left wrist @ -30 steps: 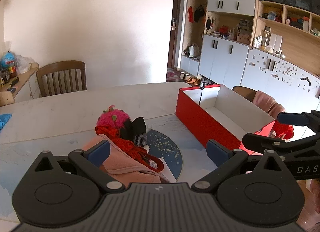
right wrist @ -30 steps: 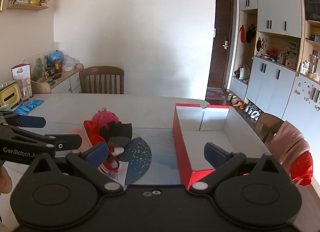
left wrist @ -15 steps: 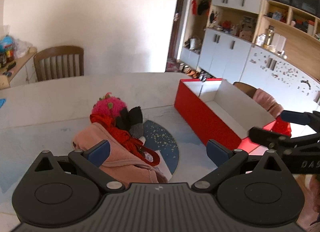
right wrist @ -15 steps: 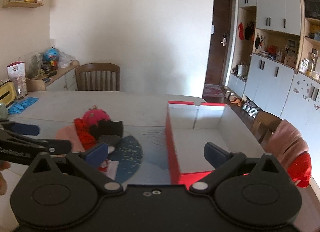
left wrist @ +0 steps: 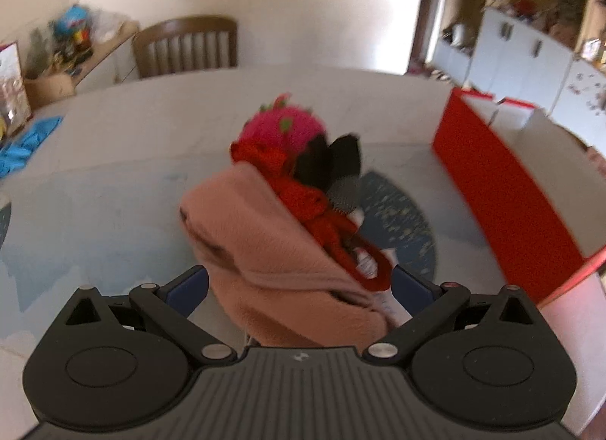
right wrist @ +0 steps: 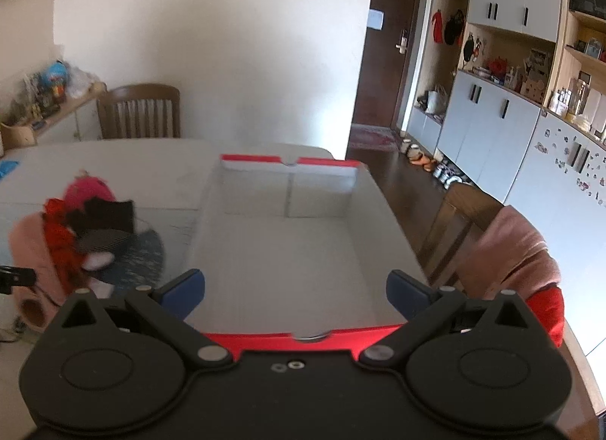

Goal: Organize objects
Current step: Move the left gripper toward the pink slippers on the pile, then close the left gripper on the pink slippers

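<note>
One heap of soft things, a pink fleece garment (left wrist: 276, 246) under a red knit piece (left wrist: 303, 190), black items and a magenta plush (left wrist: 284, 127), lies left of the red box (right wrist: 288, 250), near it. Box interior bare: nothing sorted yet, everything left. Left gripper (left wrist: 299, 284) spread wide, straddling the fleece's near end, not closed. Right gripper (right wrist: 295, 288) wide, empty, above the box.

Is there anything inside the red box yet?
No, the right camera looks straight into the red box and shows only its bare pale floor and walls, while the clothes pile sits outside on the table.
</note>
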`<state>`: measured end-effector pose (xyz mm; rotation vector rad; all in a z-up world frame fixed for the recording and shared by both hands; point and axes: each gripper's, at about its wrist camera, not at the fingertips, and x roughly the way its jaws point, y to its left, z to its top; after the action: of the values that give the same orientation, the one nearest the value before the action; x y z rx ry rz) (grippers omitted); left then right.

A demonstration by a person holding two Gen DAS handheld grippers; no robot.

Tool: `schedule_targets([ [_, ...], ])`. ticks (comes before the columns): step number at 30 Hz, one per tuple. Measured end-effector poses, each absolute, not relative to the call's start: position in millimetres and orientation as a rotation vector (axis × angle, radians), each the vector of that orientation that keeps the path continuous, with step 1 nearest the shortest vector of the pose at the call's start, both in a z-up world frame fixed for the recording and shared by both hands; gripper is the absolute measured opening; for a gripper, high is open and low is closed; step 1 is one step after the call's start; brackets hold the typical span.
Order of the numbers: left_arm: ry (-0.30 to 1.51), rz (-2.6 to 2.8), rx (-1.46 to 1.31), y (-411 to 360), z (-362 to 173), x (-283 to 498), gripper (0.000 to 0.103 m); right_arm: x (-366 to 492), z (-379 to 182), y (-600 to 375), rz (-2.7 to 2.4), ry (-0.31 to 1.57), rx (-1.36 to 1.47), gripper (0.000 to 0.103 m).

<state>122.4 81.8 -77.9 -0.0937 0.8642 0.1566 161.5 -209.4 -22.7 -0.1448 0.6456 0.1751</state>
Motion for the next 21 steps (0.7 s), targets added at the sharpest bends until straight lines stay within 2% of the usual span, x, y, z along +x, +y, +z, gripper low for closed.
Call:
schedule_targets([
  [10,0.949,0.284,-0.12,87,-99,146,0.103,214,-43,-257,0.133,0.672,-0.192,0.101],
  [14,0.964,0.313,-0.131,86,-103,149,0.103,238,-53,-272,0.131,0.714,-0.203,0.092],
  [18,0.965,0.338,-0.138,85,-104,150,0.102,255,-59,-284,0.151,0.776,-0.175,0.076],
  [21,0.965,0.352,-0.137,83,-105,151,0.101,261,-64,-286,0.183,0.81,-0.166,0.071],
])
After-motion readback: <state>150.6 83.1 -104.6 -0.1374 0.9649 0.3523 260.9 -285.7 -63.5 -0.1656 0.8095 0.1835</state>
